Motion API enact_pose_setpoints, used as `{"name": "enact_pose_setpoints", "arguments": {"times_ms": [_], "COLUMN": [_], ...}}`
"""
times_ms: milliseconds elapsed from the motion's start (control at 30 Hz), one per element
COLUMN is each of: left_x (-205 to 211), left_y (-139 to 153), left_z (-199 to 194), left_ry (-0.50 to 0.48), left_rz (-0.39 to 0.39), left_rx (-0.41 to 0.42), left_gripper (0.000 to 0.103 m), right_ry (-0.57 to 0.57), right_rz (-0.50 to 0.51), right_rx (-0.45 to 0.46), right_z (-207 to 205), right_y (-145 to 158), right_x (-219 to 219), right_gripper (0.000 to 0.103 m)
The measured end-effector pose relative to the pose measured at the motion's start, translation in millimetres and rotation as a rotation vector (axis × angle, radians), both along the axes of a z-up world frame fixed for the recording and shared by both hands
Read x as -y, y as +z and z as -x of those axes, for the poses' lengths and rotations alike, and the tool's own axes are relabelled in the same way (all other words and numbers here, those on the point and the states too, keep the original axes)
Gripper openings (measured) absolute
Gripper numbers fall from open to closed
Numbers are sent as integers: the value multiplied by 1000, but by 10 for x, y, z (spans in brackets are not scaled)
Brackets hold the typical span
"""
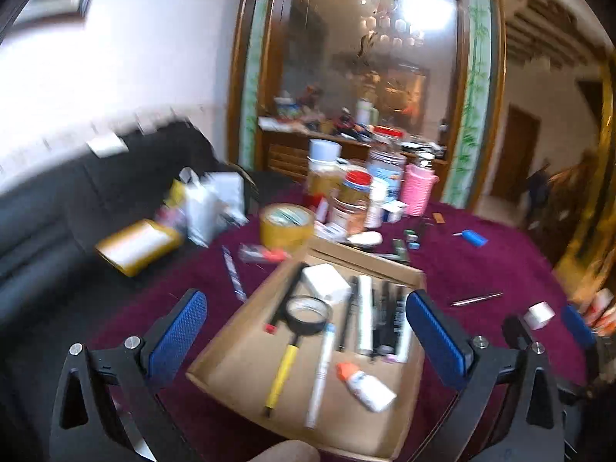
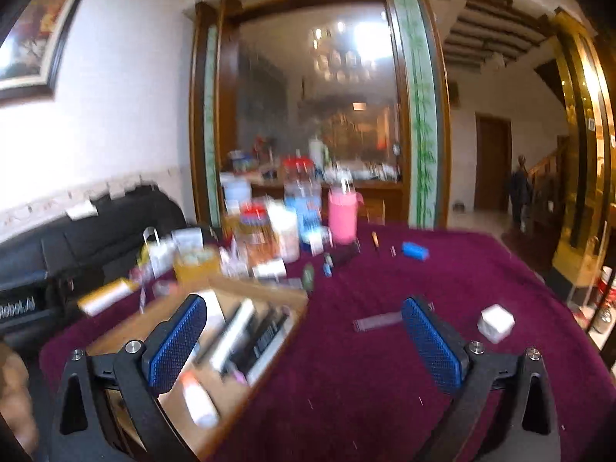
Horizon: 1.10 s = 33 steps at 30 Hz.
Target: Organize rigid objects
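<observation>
Both tools gape wide and empty: the left tool (image 1: 306, 327) above the cardboard tray (image 1: 246, 362) of pens and a magnifying glass (image 1: 308, 313), the right tool (image 2: 304, 337) over the maroon counter (image 2: 385, 385) (between picks, seemingly). Next likely target: the white cube (image 2: 496, 323) beside the right tool.

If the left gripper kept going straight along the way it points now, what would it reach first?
Most likely the open cardboard box and its contents: the left gripper is open and empty, and the magnifying glass and pens lie right between its fingers in the view. Depth is unclear, so it could pass over the near wall first.
</observation>
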State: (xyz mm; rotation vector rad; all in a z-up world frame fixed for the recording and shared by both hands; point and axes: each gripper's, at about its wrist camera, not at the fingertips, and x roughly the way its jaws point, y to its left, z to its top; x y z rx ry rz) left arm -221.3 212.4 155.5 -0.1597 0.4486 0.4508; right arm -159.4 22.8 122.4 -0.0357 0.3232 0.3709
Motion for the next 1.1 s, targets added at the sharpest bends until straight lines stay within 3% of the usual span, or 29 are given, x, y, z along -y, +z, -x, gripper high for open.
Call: {"name": "enact_pose_setpoints", "arguments": {"times_ms": [33, 133, 267, 533, 1100], "left_x": [116, 264, 311, 407, 390], "left_y": [-5, -20, -56, -238, -529], "left_z": [19, 38, -8, -95, -323], "left_ry": [37, 73, 38, -11, -66], "left_rz": [-67, -129, -100, -48, 7], "left_rx": [-2, -12, -57, -165, -270], "left_gripper": [103, 103, 103, 103, 103], "right_ry": [-8, -28, -2, 41, -3], "right_rz": [15, 40, 67, 162, 159], "right_rx": [-24, -86, -163, -174, -258], "right_z": [1, -46, -4, 125, -80], "right_y": [-55, -210, -372, -506, -641], "right_x": [15, 48, 49, -93, -53], "right_gripper": [103, 103, 103, 103, 103]}}
